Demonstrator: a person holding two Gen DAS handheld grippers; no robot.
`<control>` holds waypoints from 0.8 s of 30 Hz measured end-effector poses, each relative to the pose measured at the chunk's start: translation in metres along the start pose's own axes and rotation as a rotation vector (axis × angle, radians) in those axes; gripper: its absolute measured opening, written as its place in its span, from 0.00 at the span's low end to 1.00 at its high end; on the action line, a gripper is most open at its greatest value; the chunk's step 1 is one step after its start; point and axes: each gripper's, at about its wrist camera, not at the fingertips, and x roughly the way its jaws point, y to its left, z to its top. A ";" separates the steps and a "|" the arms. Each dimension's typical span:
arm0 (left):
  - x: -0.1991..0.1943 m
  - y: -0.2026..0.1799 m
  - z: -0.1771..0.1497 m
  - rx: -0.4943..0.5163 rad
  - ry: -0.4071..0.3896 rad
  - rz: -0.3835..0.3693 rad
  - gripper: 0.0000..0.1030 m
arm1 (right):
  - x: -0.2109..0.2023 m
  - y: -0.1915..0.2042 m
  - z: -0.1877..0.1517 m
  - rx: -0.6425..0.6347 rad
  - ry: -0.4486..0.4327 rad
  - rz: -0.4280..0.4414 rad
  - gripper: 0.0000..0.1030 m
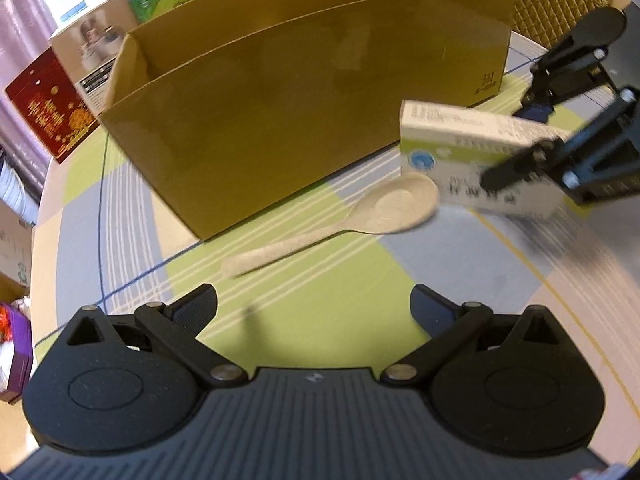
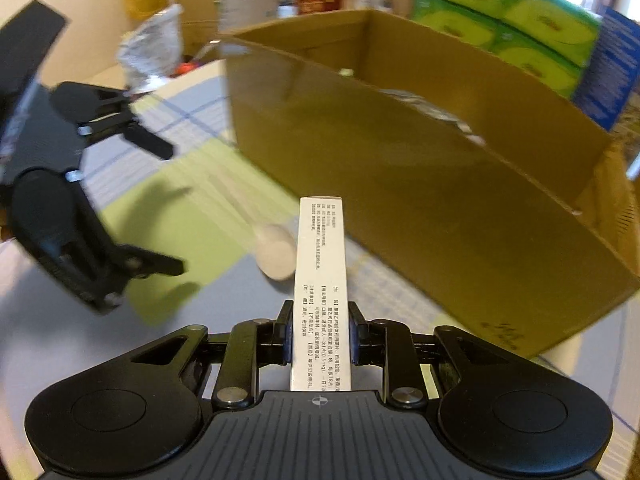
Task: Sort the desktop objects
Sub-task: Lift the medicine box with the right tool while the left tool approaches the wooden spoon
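Right tool (image 2: 320,330) grips medicine box (image 2: 320,280) (spoon (image 1: 340,220) beside).

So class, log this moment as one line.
right gripper: shut on medicine box | left gripper: open, empty | spoon: on table | cardboard box: behind spoon

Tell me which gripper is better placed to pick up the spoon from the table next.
Left, probably. The left gripper is open and empty, and the spoon lies on the tablecloth just ahead of its fingers. The right gripper is shut on the medicine box, so it must first drop that.
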 end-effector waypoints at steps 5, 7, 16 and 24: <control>-0.009 0.005 -0.007 -0.033 0.001 0.000 0.98 | -0.003 0.016 0.001 -0.039 0.008 0.090 0.21; -0.013 0.009 -0.011 -0.056 0.000 -0.011 0.98 | -0.002 0.017 0.002 -0.032 0.008 0.079 0.21; -0.029 0.012 -0.031 -0.101 0.022 -0.033 0.98 | 0.004 0.038 0.012 -0.008 0.027 0.243 0.21; -0.056 0.020 -0.055 -0.204 0.024 -0.031 0.98 | 0.003 0.048 0.015 -0.005 0.037 0.252 0.21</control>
